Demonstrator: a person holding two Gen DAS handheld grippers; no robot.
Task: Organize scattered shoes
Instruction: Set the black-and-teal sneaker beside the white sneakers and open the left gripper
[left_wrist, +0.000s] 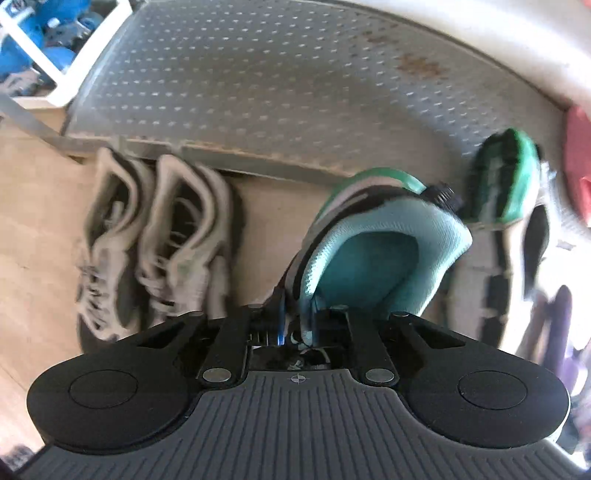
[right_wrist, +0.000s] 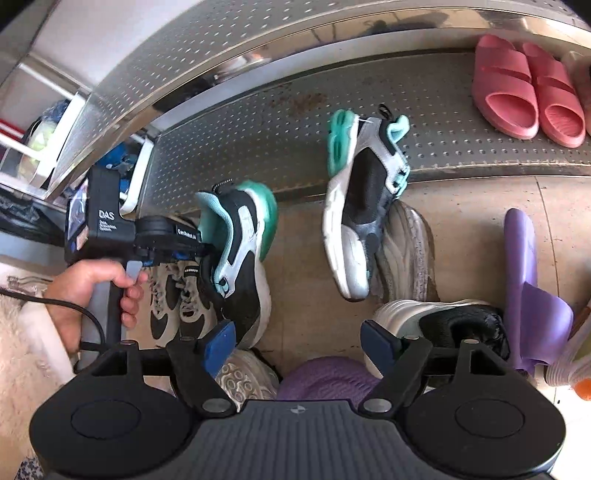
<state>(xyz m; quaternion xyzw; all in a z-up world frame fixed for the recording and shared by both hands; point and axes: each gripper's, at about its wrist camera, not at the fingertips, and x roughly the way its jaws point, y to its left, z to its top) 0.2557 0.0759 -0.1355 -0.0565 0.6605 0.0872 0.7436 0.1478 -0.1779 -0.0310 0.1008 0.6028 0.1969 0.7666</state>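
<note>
On the floor by the metal shelf (right_wrist: 258, 122), a grey pair (left_wrist: 155, 236) sits lined up at the left. Next, the left claw (left_wrist: 295, 325) is clamped on a teal sneaker's (left_wrist: 373, 254) collar, holding it aloft. Its mate (right_wrist: 365, 199) leans half on the shelf edge; pink slides (right_wrist: 524, 88) already sit paired there. Purple slippers (right_wrist: 532, 295) and others lie loose, so much remains. Only the right view shows these, and the right claw (right_wrist: 299, 347), spread apart and empty.

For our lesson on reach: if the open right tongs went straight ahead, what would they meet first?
Probably the bare floor between the two teal sneakers, then the metal shelf's front edge; depth is unclear.
</note>
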